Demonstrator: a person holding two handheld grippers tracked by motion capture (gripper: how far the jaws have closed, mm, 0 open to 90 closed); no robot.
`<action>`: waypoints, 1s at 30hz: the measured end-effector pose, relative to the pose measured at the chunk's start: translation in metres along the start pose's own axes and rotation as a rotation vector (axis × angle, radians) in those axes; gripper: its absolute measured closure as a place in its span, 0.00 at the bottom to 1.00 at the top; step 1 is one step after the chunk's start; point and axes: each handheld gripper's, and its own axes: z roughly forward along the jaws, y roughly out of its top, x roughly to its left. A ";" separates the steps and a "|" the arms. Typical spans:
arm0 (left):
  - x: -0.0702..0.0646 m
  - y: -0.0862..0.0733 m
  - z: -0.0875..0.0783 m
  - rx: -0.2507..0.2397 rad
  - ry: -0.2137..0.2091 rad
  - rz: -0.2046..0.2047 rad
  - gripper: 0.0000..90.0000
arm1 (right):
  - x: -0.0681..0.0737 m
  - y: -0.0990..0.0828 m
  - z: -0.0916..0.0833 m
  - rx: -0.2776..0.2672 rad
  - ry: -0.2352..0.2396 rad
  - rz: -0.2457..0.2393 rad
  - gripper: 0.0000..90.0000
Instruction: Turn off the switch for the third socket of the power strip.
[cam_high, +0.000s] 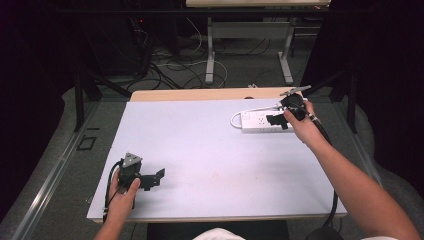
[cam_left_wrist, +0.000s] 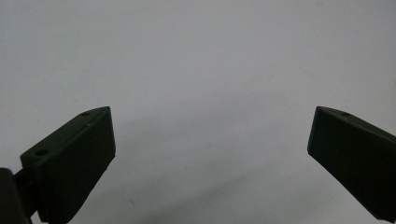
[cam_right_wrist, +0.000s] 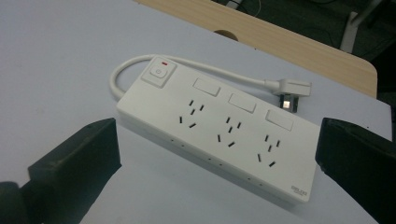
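Observation:
A white power strip lies at the far right of the table, with its switch at the left end and three socket groups. Its short white cable loops round to a plug lying behind it. My right gripper hovers right over the strip, jaws wide open on either side of it and touching nothing. Near the front left edge, my left gripper rests low over the bare white sheet, open and empty.
A white sheet covers the wooden table. Beyond the far edge are cables on the floor and the legs of another desk. Dark curtains stand on both sides.

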 end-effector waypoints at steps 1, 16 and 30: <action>0.000 0.000 0.000 -0.001 0.000 0.000 0.01 | 0.002 -0.001 -0.002 -0.001 0.006 -0.003 0.00; 0.000 0.000 -0.001 0.006 0.001 0.001 0.01 | 0.025 -0.025 -0.029 -0.075 0.067 -0.031 0.00; -0.001 0.000 0.000 0.000 0.000 0.003 0.01 | 0.048 -0.053 -0.057 -0.153 0.108 -0.053 0.00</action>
